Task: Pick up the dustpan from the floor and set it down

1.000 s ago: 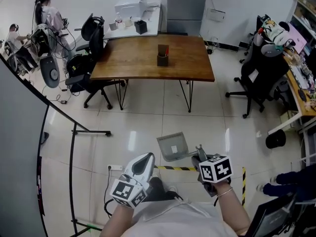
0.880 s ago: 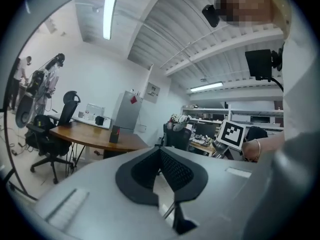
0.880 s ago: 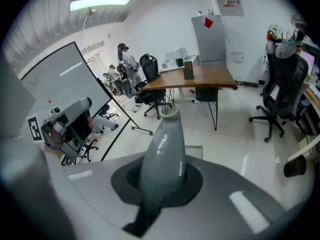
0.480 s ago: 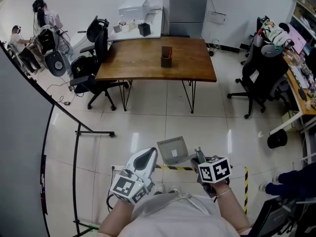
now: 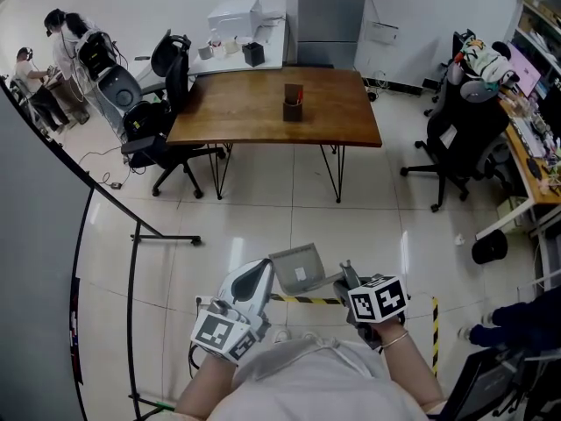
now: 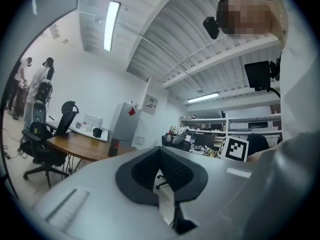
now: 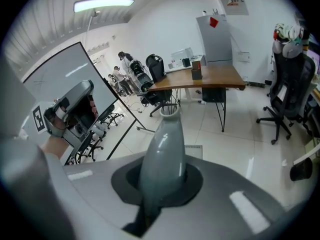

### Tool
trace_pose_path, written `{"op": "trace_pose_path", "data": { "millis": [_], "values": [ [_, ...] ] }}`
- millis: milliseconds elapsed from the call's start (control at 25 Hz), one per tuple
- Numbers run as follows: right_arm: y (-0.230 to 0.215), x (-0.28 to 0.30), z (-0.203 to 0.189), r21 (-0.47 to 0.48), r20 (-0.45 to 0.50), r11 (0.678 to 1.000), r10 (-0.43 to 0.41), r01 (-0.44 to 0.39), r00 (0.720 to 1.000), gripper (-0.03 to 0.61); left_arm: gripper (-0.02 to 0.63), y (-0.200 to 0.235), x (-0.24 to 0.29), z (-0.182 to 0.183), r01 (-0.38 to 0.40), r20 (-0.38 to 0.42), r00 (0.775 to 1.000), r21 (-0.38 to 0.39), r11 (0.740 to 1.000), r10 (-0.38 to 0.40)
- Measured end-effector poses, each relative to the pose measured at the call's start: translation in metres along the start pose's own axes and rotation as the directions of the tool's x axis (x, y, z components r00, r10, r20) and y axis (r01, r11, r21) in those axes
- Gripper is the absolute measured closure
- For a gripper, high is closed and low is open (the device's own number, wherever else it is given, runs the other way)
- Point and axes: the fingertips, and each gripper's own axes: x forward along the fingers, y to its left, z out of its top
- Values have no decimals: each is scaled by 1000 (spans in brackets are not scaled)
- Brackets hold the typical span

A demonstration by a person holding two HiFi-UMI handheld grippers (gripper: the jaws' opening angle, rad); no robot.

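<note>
The grey dustpan (image 5: 298, 267) hangs tilted above the tiled floor in front of me. My right gripper (image 5: 344, 275) is shut on its handle, which in the right gripper view is a smooth grey handle (image 7: 165, 144) running out from between the jaws of the right gripper (image 7: 161, 186). My left gripper (image 5: 262, 273) is just left of the pan, its tip close to the pan's edge. In the left gripper view the left gripper (image 6: 161, 152) points level into the room. Its dark pads meet with nothing between them.
A wooden table (image 5: 228, 112) with a pen holder (image 5: 290, 101) stands ahead, with office chairs (image 5: 162, 139) to its left and another chair (image 5: 460, 139) to its right. Yellow-black tape (image 5: 316, 300) lies on the floor by my feet. A black rail frame (image 5: 131, 235) is at the left.
The left gripper has risen and come up beside the pan's left edge. The right gripper has carried the dustpan a little to the left.
</note>
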Motion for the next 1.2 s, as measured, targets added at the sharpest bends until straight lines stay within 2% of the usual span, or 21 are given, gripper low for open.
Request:
{"op": "trace_pose_path", "data": {
  "millis": [240,560,800,1040,1200],
  "values": [
    [-7,-1,-2,-27,-11,1000,-5,5,1000,578,600,-8,6,-2,-6,0,1000,39,999,6],
    [-24,-10,5,-27,9,1000,5,-4,1000,577,600,-8,13,-17,-56,-28,998,3,998,56],
    [-40,-9,6,-10,16,1000,23,-23,1000,577,600,-10,26,-29,-79,-44,996,41,996,81],
    [-63,16,22,34,-22,999,25,-24,999,577,601,18,57,-30,-71,-56,996,39,997,74],
    [-84,51,49,74,-63,997,0,5,998,577,600,68,91,-30,-50,-70,996,16,999,51]
  ]
}}
